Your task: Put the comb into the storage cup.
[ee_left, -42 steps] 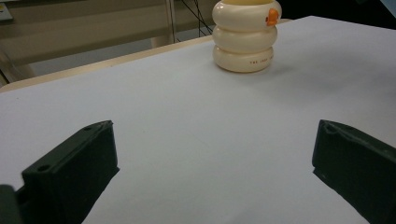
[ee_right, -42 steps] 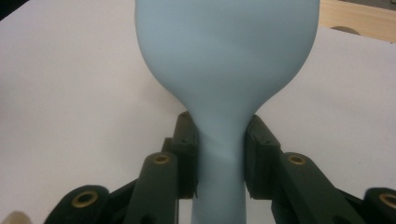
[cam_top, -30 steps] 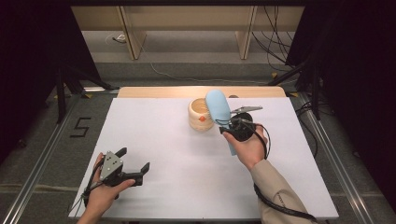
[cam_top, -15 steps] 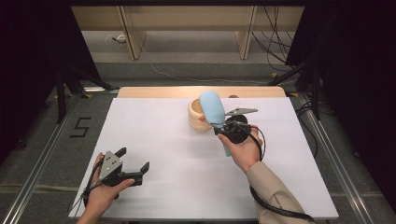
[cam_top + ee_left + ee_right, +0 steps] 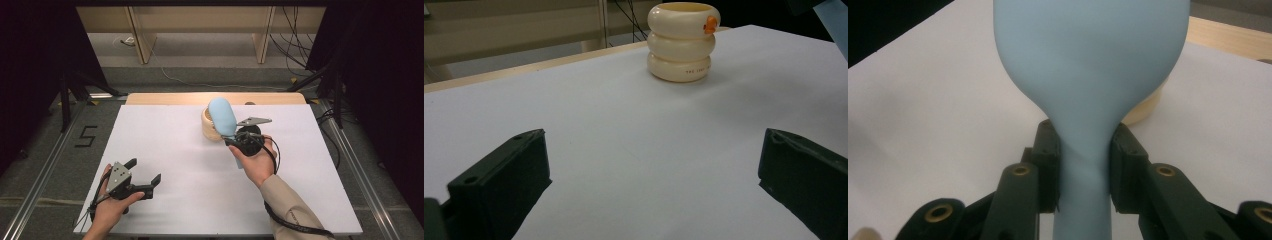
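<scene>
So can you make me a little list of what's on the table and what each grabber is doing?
table: white tabletop with a wooden strip along the far edge
held thing: light blue spoon-shaped tool, wide end up, over the holder
holder: cream ringed cup with a small orange spot, standing upright
right gripper: shut on the tool's narrow neck
left gripper: open, nothing between its jaws, near the front left
distance: left gripper far from the cup
</scene>
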Tool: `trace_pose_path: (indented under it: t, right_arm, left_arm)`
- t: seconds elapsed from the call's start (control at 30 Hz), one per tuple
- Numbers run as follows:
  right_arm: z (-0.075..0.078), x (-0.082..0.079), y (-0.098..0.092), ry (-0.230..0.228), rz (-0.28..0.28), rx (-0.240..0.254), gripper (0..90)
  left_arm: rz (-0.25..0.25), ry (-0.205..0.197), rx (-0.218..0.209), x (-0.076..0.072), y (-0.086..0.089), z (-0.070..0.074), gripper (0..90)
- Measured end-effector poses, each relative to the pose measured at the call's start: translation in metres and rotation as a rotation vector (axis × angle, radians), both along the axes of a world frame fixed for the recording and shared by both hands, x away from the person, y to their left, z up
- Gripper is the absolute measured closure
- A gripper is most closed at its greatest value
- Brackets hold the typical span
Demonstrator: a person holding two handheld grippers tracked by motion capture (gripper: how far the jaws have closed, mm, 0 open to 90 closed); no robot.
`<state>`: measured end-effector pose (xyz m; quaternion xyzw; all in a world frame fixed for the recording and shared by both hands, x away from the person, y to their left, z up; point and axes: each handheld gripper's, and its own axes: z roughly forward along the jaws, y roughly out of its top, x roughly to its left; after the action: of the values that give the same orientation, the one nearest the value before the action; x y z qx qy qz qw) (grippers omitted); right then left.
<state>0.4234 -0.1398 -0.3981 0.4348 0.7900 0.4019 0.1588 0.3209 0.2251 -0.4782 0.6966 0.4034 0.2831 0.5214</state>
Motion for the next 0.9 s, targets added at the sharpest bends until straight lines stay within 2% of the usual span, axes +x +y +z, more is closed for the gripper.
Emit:
trace_pose_path:
  t: [0.3,0.57,0.9]
  right_arm:
    - [0.001,-0.003,0.004,-0.009,0.013,0.001,70.4]
    - [0.001,-0.005,0.008,-0.007,0.023,0.005,70.4]
    - [0.001,-0.008,0.014,-0.016,0.043,0.002,70.4]
  left_arm:
    - [-0.006,0.0,0.004,0.0,-0.002,0.0,0.0]
    - [-0.013,0.004,-0.012,-0.001,-0.005,0.002,0.0]
    - [-0.05,0.005,-0.021,-0.002,-0.018,0.004,0.0]
